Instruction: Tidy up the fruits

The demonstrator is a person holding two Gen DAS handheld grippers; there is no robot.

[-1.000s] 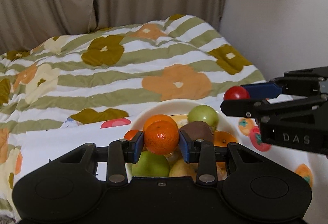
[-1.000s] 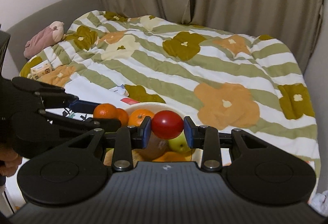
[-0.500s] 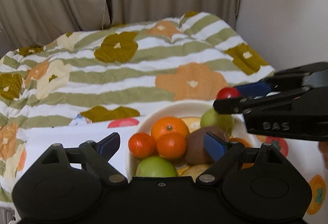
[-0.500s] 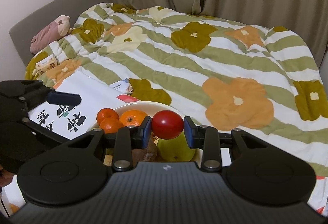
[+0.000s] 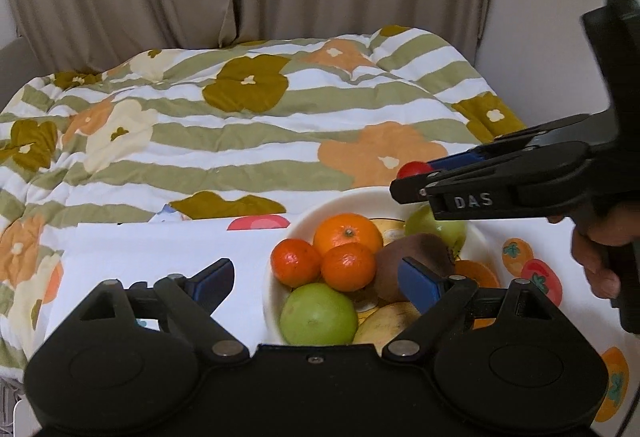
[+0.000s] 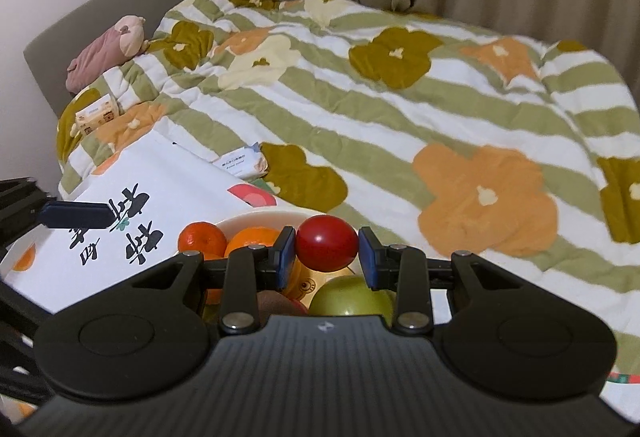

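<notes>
**Red fruit held over bowl; left tongs empty**

Step in hand, as judged: delivery of one fruit to the round cream-white bowl (image 5: 478, 233), which sits on a white printed cloth (image 5: 160, 249) over the striped floral quilt (image 5: 248, 125).

The right gripper (image 6: 326, 251) pinches a small, smooth, glossy red round fruit (image 6: 326, 248) between its blue pads, above the bowl's far side. Its skin shows a highlight and no visible damage.

The left gripper (image 5: 316, 277) stands spread wide with nothing between its fingers, its jaws having just opened. Below it lie two small mandarins (image 5: 348, 267), a larger orange (image 5: 347, 235), a green apple (image 5: 318, 315), a brown kiwi-like fruit (image 5: 404, 263) and a second green apple (image 5: 436, 229).

Next move, as judged: lower the red fruit into a stable gap in the pile, then release; it may roll.
</notes>
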